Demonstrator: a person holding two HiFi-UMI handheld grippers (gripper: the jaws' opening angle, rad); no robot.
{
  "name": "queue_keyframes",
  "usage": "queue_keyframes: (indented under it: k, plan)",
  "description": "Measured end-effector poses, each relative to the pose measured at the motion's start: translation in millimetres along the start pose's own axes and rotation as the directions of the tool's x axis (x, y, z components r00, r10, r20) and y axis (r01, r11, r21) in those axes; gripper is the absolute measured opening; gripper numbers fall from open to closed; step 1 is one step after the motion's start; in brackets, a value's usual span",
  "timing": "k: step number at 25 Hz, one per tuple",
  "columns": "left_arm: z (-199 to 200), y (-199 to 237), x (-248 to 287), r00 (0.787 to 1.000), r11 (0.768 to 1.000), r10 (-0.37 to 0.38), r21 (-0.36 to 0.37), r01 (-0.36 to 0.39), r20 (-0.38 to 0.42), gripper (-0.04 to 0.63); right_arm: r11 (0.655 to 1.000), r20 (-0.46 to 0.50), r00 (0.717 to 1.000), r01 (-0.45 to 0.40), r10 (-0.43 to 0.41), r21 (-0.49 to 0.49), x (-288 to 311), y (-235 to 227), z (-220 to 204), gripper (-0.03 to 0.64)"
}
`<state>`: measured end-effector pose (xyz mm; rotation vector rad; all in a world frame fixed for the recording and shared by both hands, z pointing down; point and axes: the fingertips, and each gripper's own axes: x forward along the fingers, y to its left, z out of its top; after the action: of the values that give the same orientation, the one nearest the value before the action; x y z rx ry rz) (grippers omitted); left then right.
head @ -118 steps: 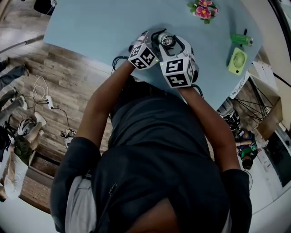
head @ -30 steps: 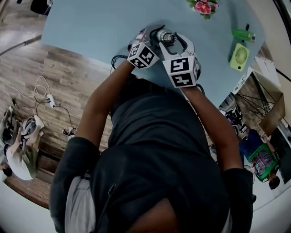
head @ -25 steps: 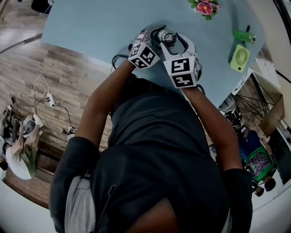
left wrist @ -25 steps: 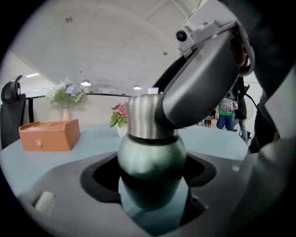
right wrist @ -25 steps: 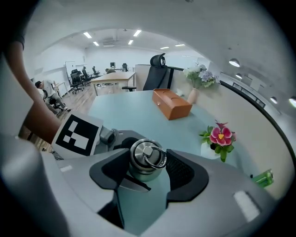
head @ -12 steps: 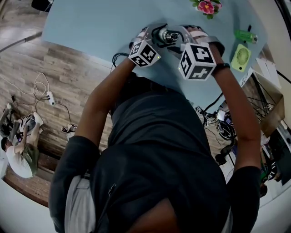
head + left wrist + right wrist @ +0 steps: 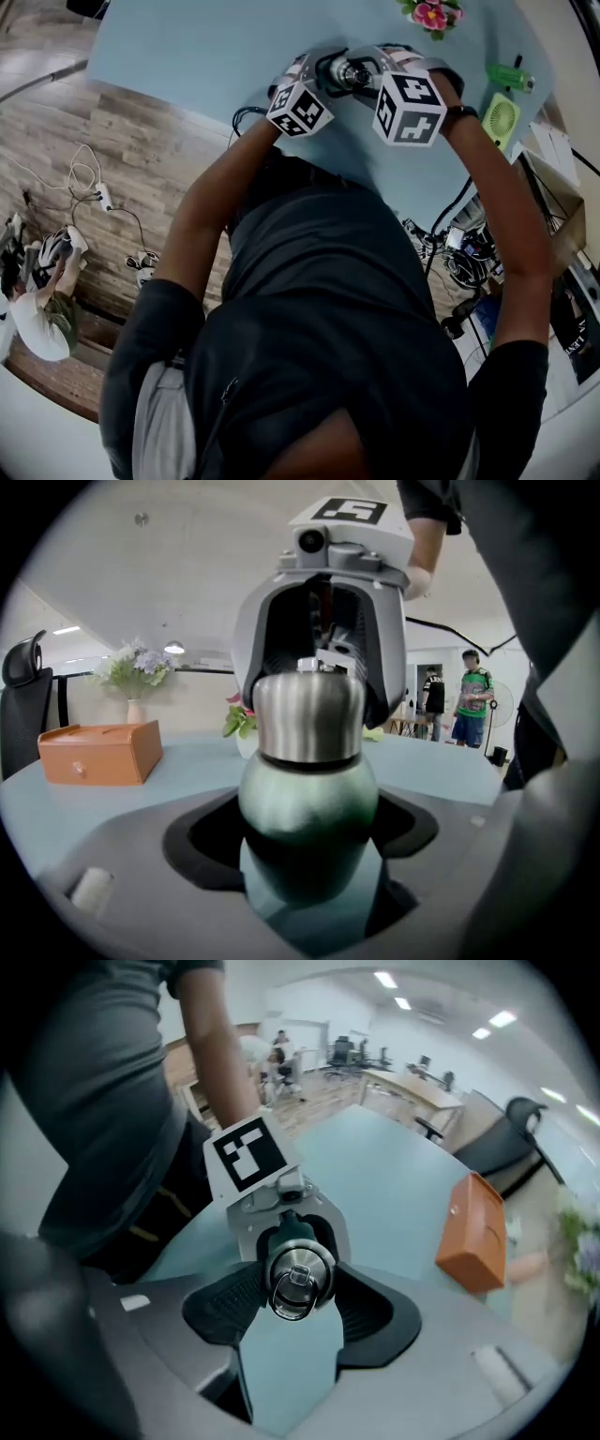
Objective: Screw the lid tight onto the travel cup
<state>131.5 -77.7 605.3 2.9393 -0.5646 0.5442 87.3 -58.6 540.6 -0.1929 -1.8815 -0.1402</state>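
jaws of the left gripper (image 7: 307, 841) are clamped round the dark green body of the travel cup (image 7: 307, 794), which stands upright over the pale blue tabletop (image 7: 187, 47), on the side nearest the person; its foot is hidden behind the jaws. jaws of the right gripper (image 7: 297, 1296) point steeply down from above, their ribbed black pads pressed on both sides of the brushed-steel lid (image 7: 300, 1277). the lid sits on top of the cup, and a small metal ring lies flat on its crown.

the only print in view is on the grippers: the left cube (image 7: 300, 107) and the right cube (image 7: 410, 109) each carry bold black-and-white square marker patterns.

farther out on the tabletop, well apart from the cup, are a pot of pink flowers (image 7: 431, 13), a lime-green fan (image 7: 503, 120) and a small green object (image 7: 511, 77) too small to name. an orange box (image 7: 98, 752) sits off to one side, with a vase of pale flowers (image 7: 131, 682) behind it and a black chair (image 7: 23, 667) at the edge.

below the tabletop's near edge is a wooden plank floor (image 7: 122, 141) with white cables (image 7: 94, 192) lying on it. the room is an open office with desks, chairs and strip ceiling lights (image 7: 389, 979). a person in a green shirt (image 7: 472, 700) stands in the background.
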Motion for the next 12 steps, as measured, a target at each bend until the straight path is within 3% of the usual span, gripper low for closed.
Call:
queue_keyframes:
  k: [2, 3, 4, 6, 8, 9, 10, 12]
  plan:
    - [0, 0, 0, 1.000, 1.000, 0.001, 0.002, -0.001, -0.001, 0.431, 0.971, 0.064, 0.994, 0.070, -0.087, 0.231, 0, -3, 0, 0.238]
    - [0, 0, 0, 1.000, 1.000, 0.002, 0.004, -0.002, -0.002, 0.431, 0.926, 0.091, 0.984, 0.109, -0.152, 0.363, -1, -5, 0, 0.238]
    - [0, 0, -1, 1.000, 1.000, 0.004, 0.006, -0.004, -0.003, 0.431, 0.854, 0.107, 0.967, 0.148, -0.230, 0.499, -2, -8, -1, 0.238]
    - [0, 0, -1, 1.000, 1.000, 0.008, 0.006, -0.008, -0.005, 0.431, 0.639, 0.078, 0.910, 0.222, -0.406, 0.737, -8, -14, -2, 0.236]
    - [0, 0, -1, 1.000, 1.000, 0.010, 0.003, -0.010, -0.004, 0.431, 0.423, 0.003, 0.842, 0.269, -0.540, 0.865, -13, -18, -3, 0.238]
    - [0, 0, -1, 1.000, 1.000, 0.009, 0.002, -0.009, -0.002, 0.431, 0.356, -0.025, 0.818, 0.278, -0.575, 0.892, -14, -19, -4, 0.238]
    - [1, 0, -1, 1.000, 1.000, 0.007, 0.002, -0.007, -0.001, 0.431, 0.322, -0.040, 0.805, 0.281, -0.592, 0.904, -14, -19, -4, 0.238]
    - [1, 0, -1, 1.000, 1.000, 0.004, 0.006, -0.004, -0.002, 0.431, 0.315, -0.038, 0.805, 0.275, -0.593, 0.908, -14, -18, -4, 0.238]
